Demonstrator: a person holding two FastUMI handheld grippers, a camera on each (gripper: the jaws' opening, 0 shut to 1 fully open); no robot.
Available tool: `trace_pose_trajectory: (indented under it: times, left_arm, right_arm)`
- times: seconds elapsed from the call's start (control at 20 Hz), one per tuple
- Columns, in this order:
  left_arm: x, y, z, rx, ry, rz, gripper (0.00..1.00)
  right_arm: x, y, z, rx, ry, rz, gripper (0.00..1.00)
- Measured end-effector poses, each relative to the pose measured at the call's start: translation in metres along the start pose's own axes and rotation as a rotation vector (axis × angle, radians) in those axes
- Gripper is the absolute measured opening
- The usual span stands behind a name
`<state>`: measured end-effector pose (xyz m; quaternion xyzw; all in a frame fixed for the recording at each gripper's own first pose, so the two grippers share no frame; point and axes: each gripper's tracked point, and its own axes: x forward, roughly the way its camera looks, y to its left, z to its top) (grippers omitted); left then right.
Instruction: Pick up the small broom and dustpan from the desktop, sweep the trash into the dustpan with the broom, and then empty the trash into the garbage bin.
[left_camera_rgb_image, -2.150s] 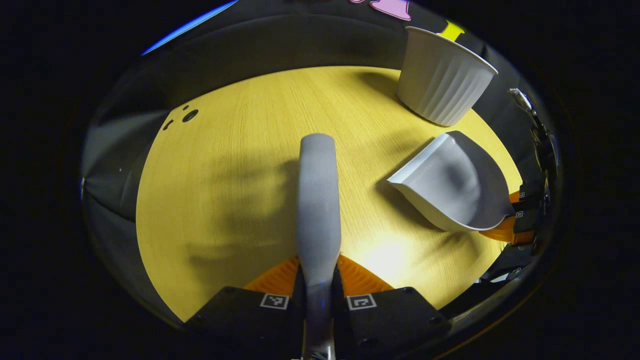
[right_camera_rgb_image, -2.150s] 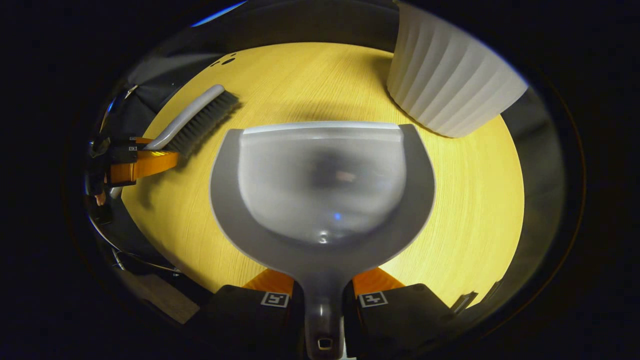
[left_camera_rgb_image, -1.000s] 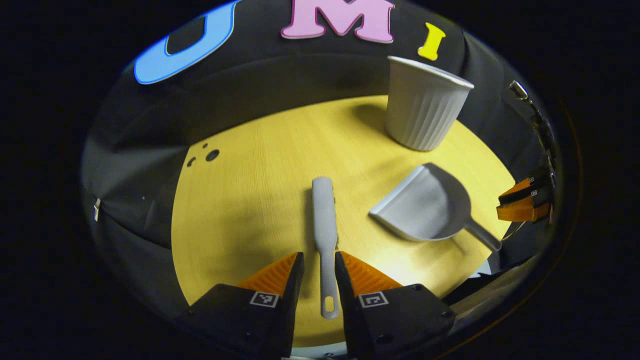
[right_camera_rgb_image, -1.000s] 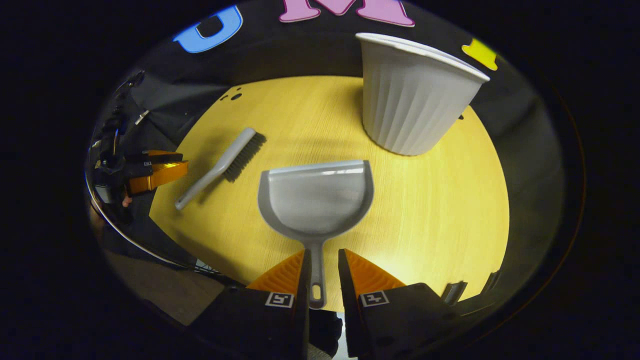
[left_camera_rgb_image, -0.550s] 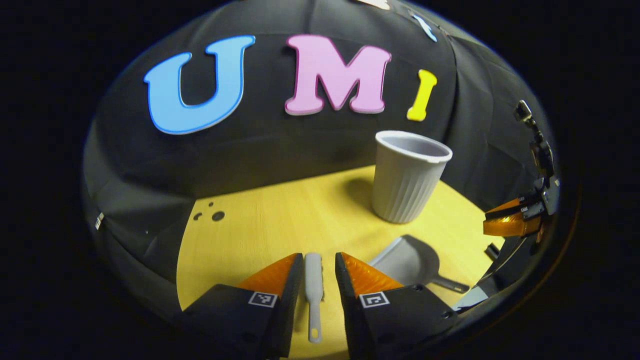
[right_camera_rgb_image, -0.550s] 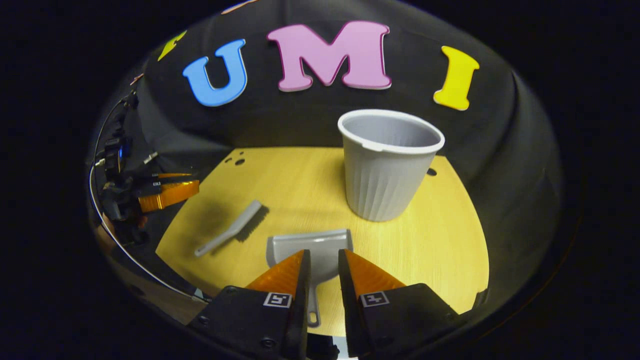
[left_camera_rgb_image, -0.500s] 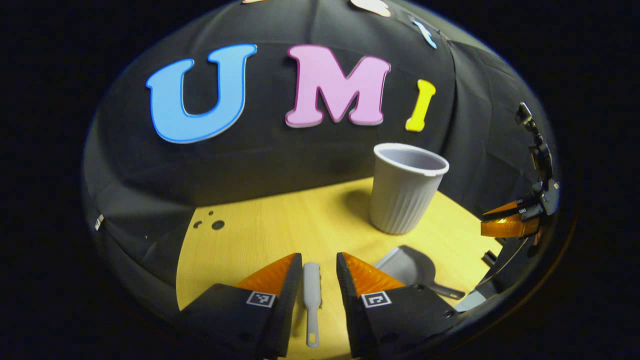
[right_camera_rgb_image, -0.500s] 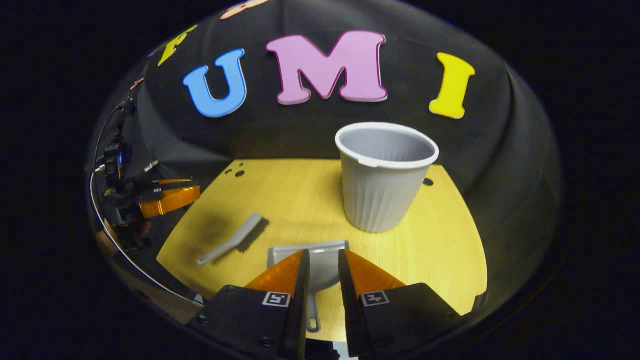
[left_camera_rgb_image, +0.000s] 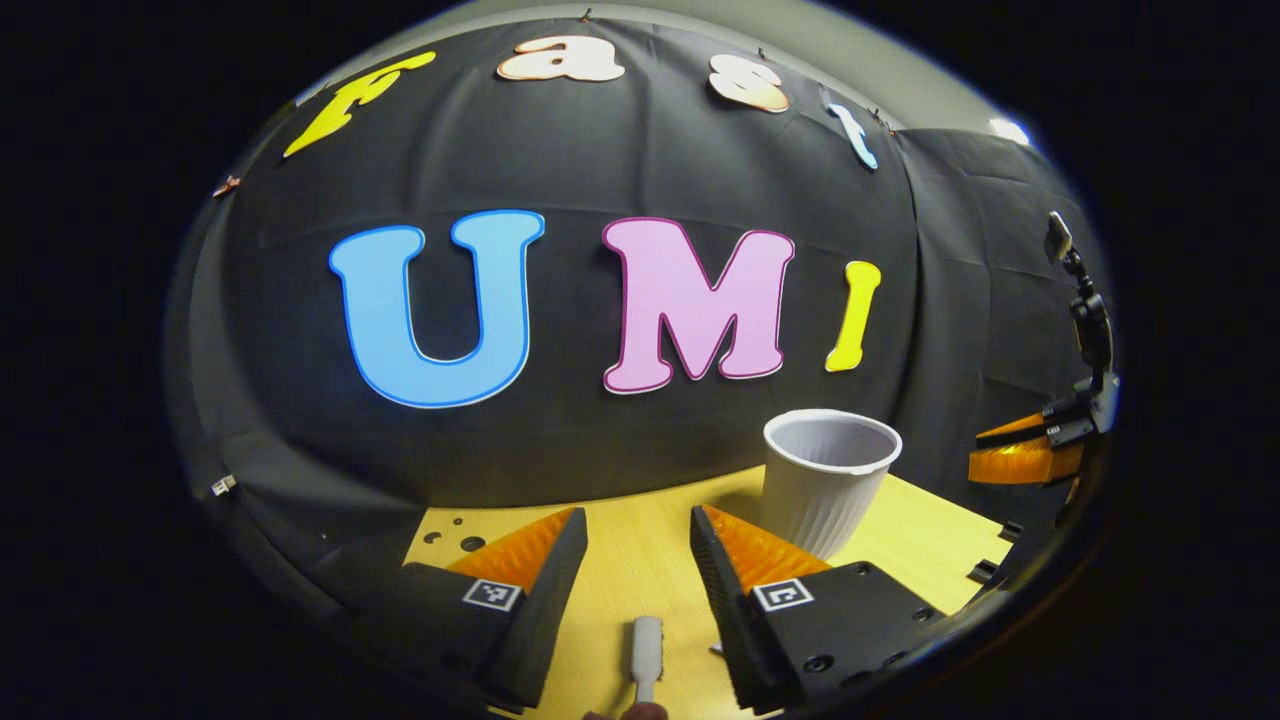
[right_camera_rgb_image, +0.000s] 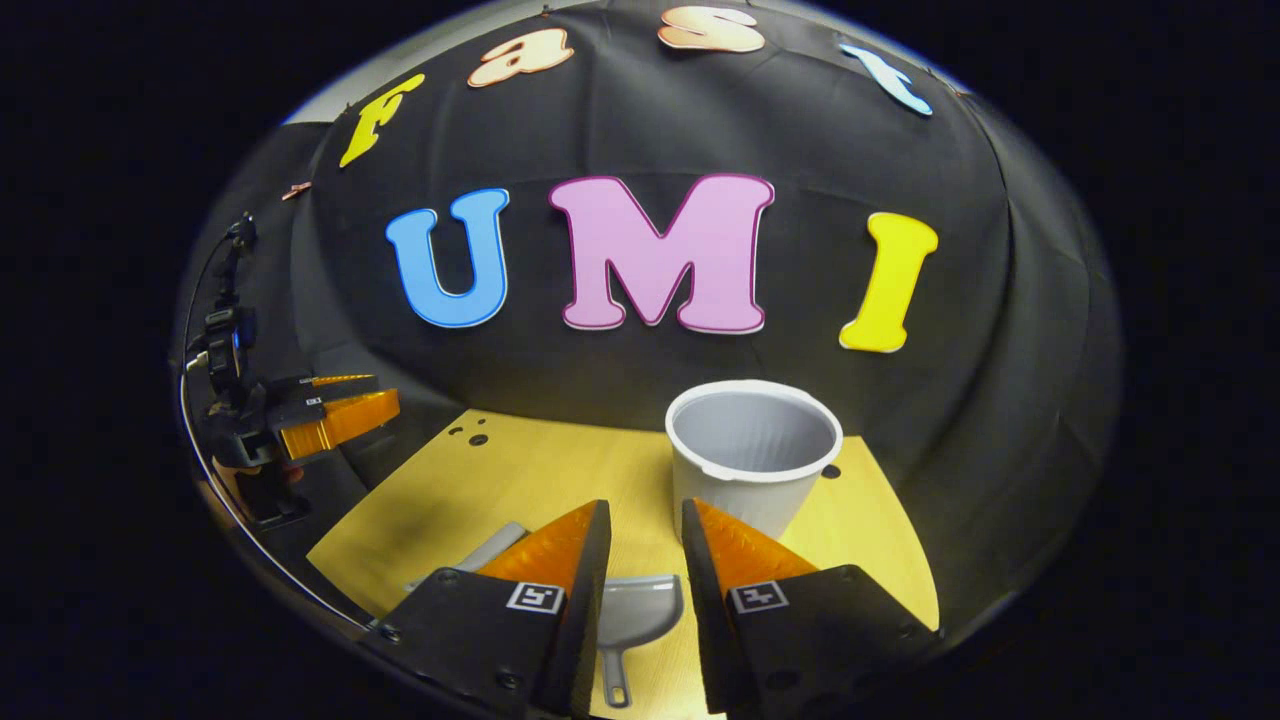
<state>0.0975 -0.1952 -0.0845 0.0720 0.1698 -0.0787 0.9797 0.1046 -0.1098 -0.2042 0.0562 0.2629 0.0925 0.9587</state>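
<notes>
Black cloth backs a yellow wooden desktop (right_camera_rgb_image: 880, 530) where a white ribbed garbage bin (right_camera_rgb_image: 752, 450) stands upright near the rear edge. In front of it lie the grey dustpan (right_camera_rgb_image: 636, 612) and, to its left, the small broom (left_camera_rgb_image: 645, 645). Both tools rest flat on the wood, below and ahead of the raised tongs. The left gripper (left_camera_rgb_image: 628, 545) and right gripper (right_camera_rgb_image: 646, 535) are each spread, pinching nothing. No trash is visible. The likely risk: a fresh descent slightly off-line could nudge a slim handle aside or knock the light bin over.
</notes>
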Motion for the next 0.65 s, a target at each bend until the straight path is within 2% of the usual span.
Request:
trace_pose_trajectory:
  times: [0.05,0.1,0.3,0.45,0.5,0.55,0.65]
  left_arm:
    - [-0.001,-0.002,0.0,-0.005,0.0,-0.004,0.72]
    - [-0.001,-0.003,-0.001,-0.014,0.003,-0.015,0.76]
    - [-0.003,0.0,-0.01,-0.037,0.022,-0.05,0.82]
    - [-0.003,0.01,-0.007,-0.017,-0.007,-0.056,0.82]
    - [-0.002,0.011,-0.007,-0.019,-0.011,-0.069,0.82]
    - [-0.001,0.012,-0.01,-0.023,-0.007,-0.085,0.82]
    - [0.002,0.019,-0.018,-0.025,0.006,-0.094,0.82]
  right_arm:
    - [0.001,0.004,0.003,-0.004,-0.01,-0.002,0.41]
    - [0.001,0.009,0.008,0.001,-0.021,0.001,0.52]
    - [0.001,0.028,0.021,0.059,-0.039,-0.017,0.66]
    - [0.0,0.033,0.026,0.075,-0.065,-0.059,0.71]
    - [-0.001,0.034,0.029,0.078,-0.075,-0.074,0.65]
    - [0.0,0.034,0.033,0.082,-0.089,-0.091,0.74]
    - [0.0,0.038,0.041,0.099,-0.102,-0.116,0.75]
